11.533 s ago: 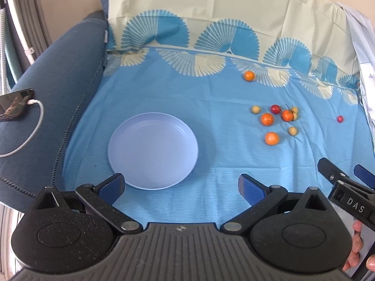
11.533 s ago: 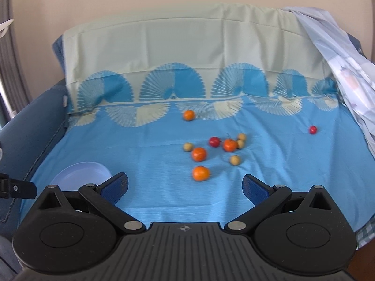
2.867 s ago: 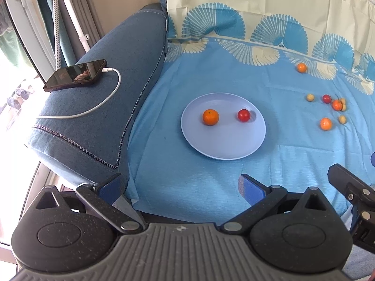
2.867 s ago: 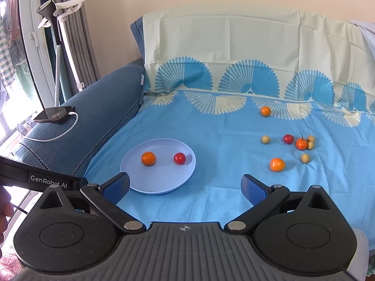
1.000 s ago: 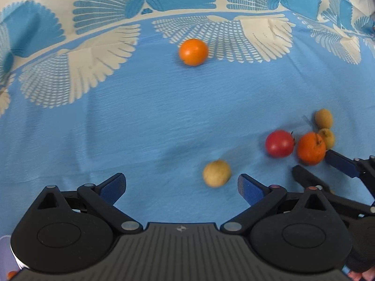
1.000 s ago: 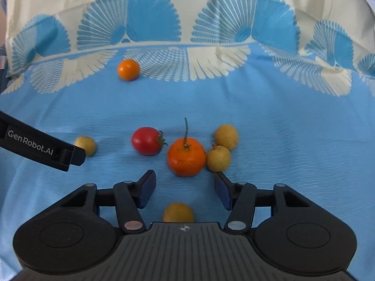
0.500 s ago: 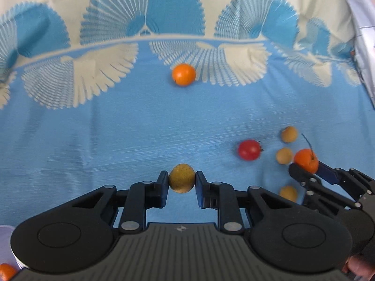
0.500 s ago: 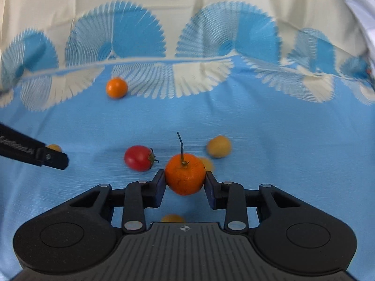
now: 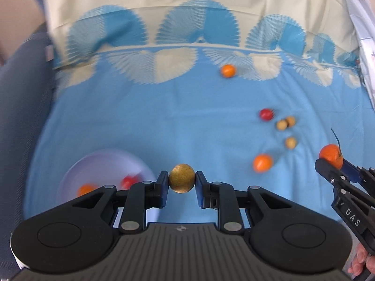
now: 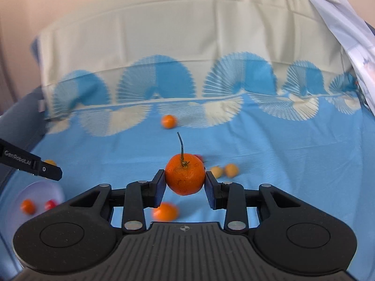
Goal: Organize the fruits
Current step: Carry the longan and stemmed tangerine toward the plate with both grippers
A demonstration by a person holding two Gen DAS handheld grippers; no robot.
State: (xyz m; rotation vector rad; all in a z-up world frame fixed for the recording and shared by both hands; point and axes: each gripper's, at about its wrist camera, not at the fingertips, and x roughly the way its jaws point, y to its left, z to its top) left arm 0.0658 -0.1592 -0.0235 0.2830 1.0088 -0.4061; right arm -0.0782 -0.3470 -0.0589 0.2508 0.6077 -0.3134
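Note:
My left gripper [image 9: 181,184] is shut on a small yellow-brown fruit [image 9: 181,181], held above the blue cloth just right of the pale plate [image 9: 93,164]. On that plate lie an orange [image 9: 86,189] and a red fruit [image 9: 128,180]. My right gripper [image 10: 185,183] is shut on a stemmed orange [image 10: 185,174], also lifted off the cloth; in the left wrist view that stemmed orange [image 9: 331,155] shows at the right edge. Loose on the cloth lie an orange [image 9: 262,162], a red fruit [image 9: 266,114], three small yellow fruits [image 9: 282,124] and a far orange [image 9: 228,70].
The blue patterned cloth [image 9: 164,117] covers a sofa seat, with the cream backrest [image 10: 187,58] behind. A dark blue armrest [image 9: 21,107] rises on the left. A pale printed cloth [image 10: 346,30] hangs at the right. A person's fingers [image 9: 363,260] show at the lower right.
Both grippers have risen and pulled back with their fruits held. The view swung left, so the plate with two fruits has come into sight.

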